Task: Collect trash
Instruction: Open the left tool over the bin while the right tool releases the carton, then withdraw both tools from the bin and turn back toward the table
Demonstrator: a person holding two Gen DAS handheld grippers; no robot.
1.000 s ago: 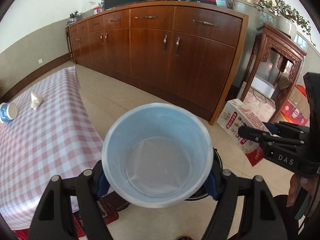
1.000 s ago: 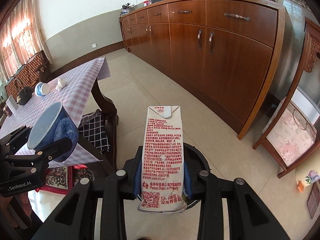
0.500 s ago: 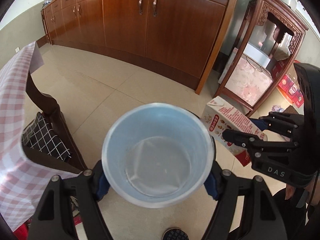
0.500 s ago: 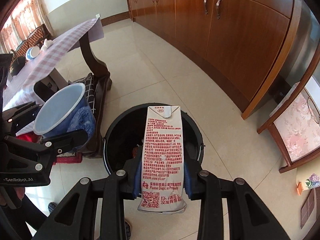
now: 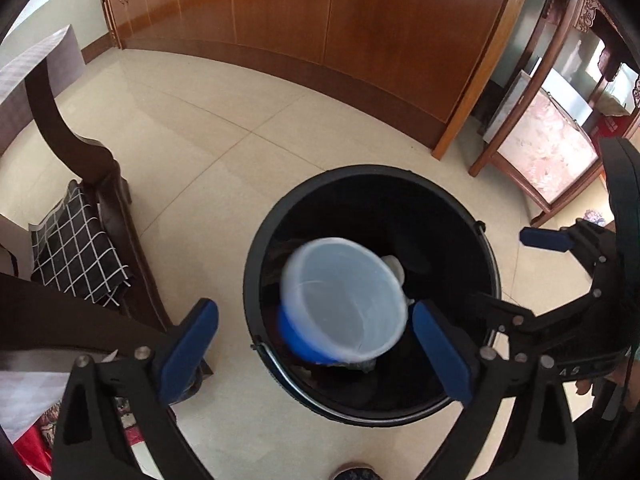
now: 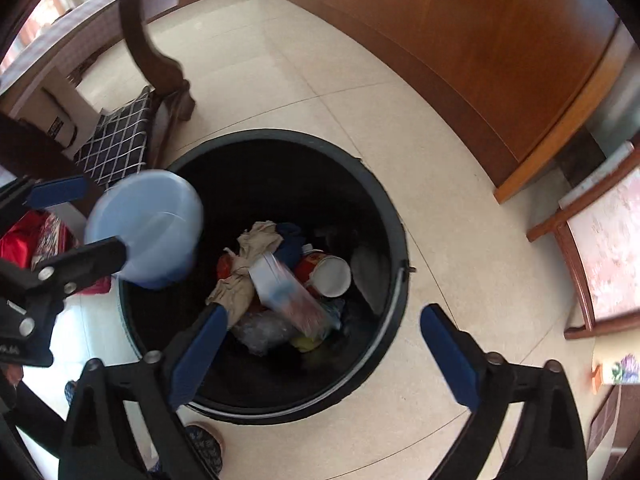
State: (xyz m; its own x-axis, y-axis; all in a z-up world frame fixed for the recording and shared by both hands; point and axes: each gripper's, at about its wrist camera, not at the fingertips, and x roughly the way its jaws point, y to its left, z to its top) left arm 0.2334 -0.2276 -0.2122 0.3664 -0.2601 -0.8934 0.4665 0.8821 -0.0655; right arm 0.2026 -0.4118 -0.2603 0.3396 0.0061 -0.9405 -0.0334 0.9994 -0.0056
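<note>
A black trash bin stands on the tiled floor below both grippers. My left gripper hangs over it with its jaws opening. The pale blue plastic cup is loose between the pads, blurred, touching neither and dropping into the bin. In the right wrist view the cup hangs at the bin's left rim. My right gripper is also opening, with nothing between its pads. The red-and-white milk carton lies tilted and blurred on the trash inside.
Inside the bin lie a paper cup and crumpled brown paper. A dark chair with a checked cushion stands to the left, a wooden sideboard behind, a carved side table to the right. A shoe shows at the bottom.
Both grippers sank over the bin and tipped downward. Their jaws spread. The cup left the left gripper and the carton left the right, both falling into the bin.
</note>
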